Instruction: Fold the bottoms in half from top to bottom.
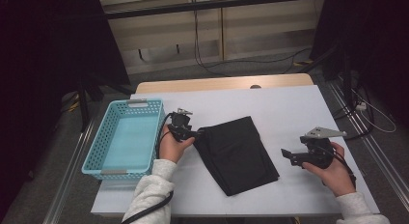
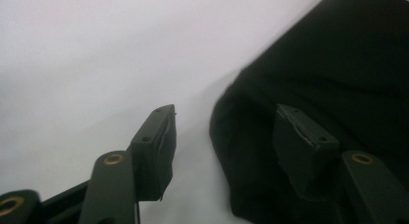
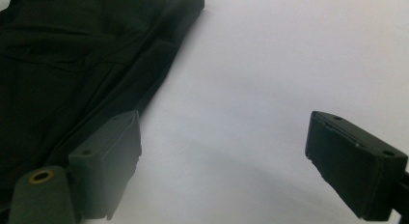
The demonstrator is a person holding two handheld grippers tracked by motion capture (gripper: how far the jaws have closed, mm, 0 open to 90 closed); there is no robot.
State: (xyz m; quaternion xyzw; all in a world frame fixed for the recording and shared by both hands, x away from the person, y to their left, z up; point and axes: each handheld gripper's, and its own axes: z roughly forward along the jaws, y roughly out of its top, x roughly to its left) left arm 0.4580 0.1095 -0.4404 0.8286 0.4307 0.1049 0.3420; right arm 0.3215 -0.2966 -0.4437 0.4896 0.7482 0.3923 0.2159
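A folded black cloth (image 1: 236, 154) lies on the white table top (image 1: 289, 108), a little left of centre. My left gripper (image 1: 197, 133) sits at the cloth's upper left corner. In the left gripper view its jaws (image 2: 224, 122) stand apart, one over bare table, the other over the cloth (image 2: 337, 64), whose edge lies between them without being pinched. My right gripper (image 1: 285, 155) hovers just right of the cloth, pointing toward it. Its jaws (image 3: 224, 127) are wide open over bare table, with the cloth's edge (image 3: 82, 50) beside one jaw.
A light blue plastic basket (image 1: 95, 142) stands at the table's left edge, close to my left hand, with nothing visible inside. The table's wooden back edge (image 1: 222, 83) shows beyond the white top, with cables on the floor behind.
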